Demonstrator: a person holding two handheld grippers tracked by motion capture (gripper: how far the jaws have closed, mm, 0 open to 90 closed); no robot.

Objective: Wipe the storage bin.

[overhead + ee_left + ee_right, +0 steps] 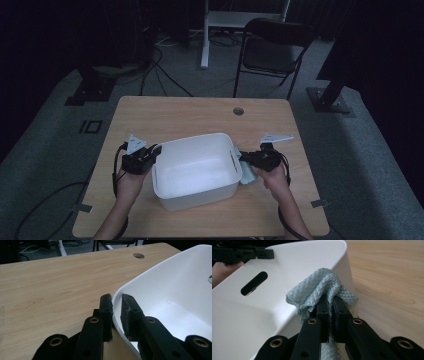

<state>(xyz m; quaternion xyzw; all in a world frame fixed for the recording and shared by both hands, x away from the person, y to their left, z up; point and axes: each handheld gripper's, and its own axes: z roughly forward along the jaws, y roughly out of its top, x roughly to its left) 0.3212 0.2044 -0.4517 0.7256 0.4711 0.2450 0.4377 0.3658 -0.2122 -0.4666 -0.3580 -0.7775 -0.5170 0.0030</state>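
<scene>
At frame centre, the left gripper [148, 154] is clamping the tub [194, 172] rim while the right gripper [246, 159], jaws closed on a cloth [322, 287], is wiping its outer wall, wiping apparently unfinished.

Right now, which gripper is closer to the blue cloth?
Right. The right gripper is clamped on the blue cloth at the tub's right wall. The left gripper is across the white tub, its jaws on the opposite rim, away from the cloth.
</scene>
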